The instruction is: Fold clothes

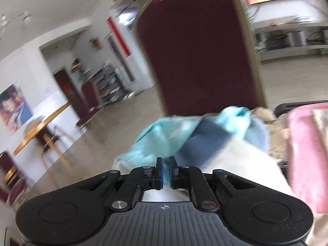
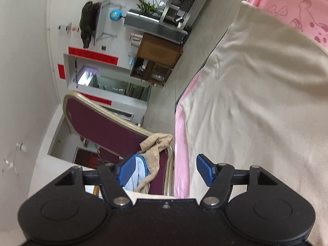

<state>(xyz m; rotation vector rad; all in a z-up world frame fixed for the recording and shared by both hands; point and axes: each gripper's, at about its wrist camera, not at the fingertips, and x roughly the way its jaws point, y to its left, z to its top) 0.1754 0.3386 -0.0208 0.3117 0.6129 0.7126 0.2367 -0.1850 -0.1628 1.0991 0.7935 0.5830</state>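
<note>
My left gripper [image 1: 166, 172] is shut, its blue pads pinching an edge of a light turquoise garment [image 1: 157, 139]. The garment bunches just ahead of the fingers, with a darker blue part [image 1: 207, 143] beside it. The left wrist view is blurred. A cream garment [image 2: 256, 102] lies spread over the pink table cover [image 2: 180, 135], and its near part [image 1: 237, 160] shows in the left wrist view. My right gripper [image 2: 166, 171] is open over the cream garment's left edge, with nothing between its fingers.
A maroon chair [image 1: 196, 47] with a gold frame stands against the table's edge. On its seat [image 2: 157, 174] lie a beige garment [image 2: 155, 145] and a pale blue one [image 2: 135, 174]. Beyond are a wooden cabinet [image 2: 157, 59], a round table [image 1: 41, 127] and grey floor.
</note>
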